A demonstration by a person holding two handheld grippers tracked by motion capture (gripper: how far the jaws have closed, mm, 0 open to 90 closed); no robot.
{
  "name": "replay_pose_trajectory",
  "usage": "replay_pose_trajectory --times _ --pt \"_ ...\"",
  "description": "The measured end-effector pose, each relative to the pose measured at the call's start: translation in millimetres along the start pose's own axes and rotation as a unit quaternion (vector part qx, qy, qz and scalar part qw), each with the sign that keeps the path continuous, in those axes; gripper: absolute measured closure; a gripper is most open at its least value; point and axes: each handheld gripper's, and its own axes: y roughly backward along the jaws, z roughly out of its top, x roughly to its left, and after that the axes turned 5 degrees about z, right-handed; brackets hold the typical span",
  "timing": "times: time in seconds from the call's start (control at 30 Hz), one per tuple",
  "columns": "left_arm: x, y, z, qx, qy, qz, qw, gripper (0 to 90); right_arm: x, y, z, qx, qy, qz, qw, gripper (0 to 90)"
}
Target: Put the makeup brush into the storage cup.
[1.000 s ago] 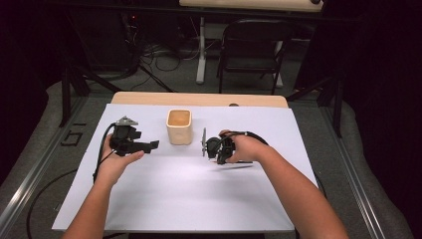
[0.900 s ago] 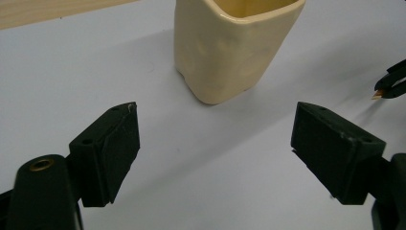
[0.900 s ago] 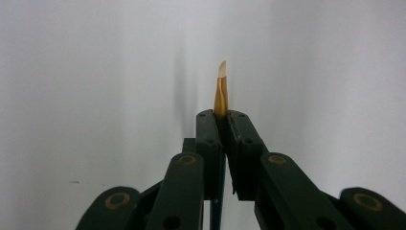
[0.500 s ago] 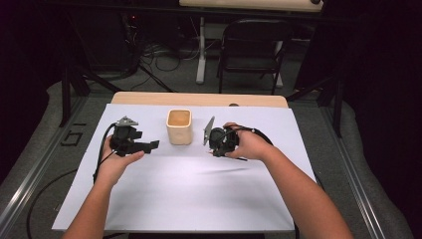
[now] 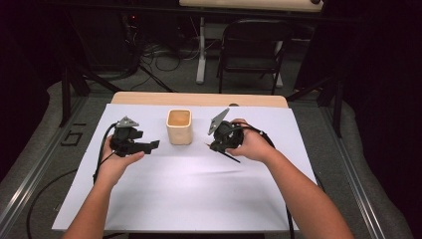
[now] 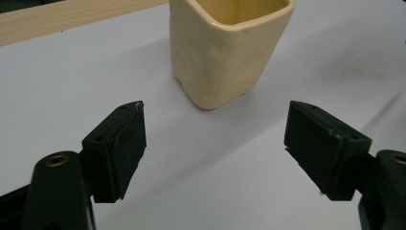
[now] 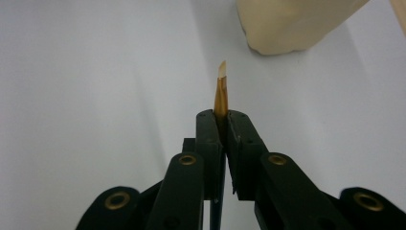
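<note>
Right claw (image 7: 221, 125) clamped on brush (image 7: 220, 91)

Bench (image 5: 149, 199): white sheet over wooden top, wood strip exposed along far edge. Floor (image 5: 59, 99): grey carpet. 1 black folding chair (image 5: 254, 47) beyond bench, beside white post (image 5: 201, 50). Loose black cables (image 5: 164, 62) on floor. Dark surroundings; bench brightly lit from above.

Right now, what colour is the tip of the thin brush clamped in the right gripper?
Pale cream tip above a golden-brown band, clearest in the right gripper view.
</note>
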Motion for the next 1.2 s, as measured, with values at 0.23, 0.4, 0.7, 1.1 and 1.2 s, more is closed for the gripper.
replay_pose_trajectory --times 0.23,0.4,0.7,1.1,1.2 --pt "-0.1 0.7 -0.1 -0.003 0.000 -0.001 1.0000 23.1 1.0 8.2 -6.2 -0.037 -0.019 -0.018 0.9989 84.2" --pt "-0.7 2.3 -0.1 -0.007 -0.001 0.001 1.0000 25.5 1.5 13.5 -10.5 -0.066 -0.040 -0.032 0.9965 84.3" --pt "-2.9 4.1 0.3 -0.012 -0.002 -0.004 0.9999 26.6 3.6 17.8 -16.4 -0.138 -0.064 -0.044 0.9874 84.3" --pt "-14.4 6.1 3.7 -0.025 -0.012 -0.031 0.9991 32.7 9.2 21.2 -21.6 -0.208 -0.093 -0.065 0.9715 84.3" --pt "-18.2 7.5 5.1 -0.029 -0.016 -0.032 0.9989 33.2 11.4 21.0 -22.2 -0.224 -0.099 -0.073 0.9667 84.3"
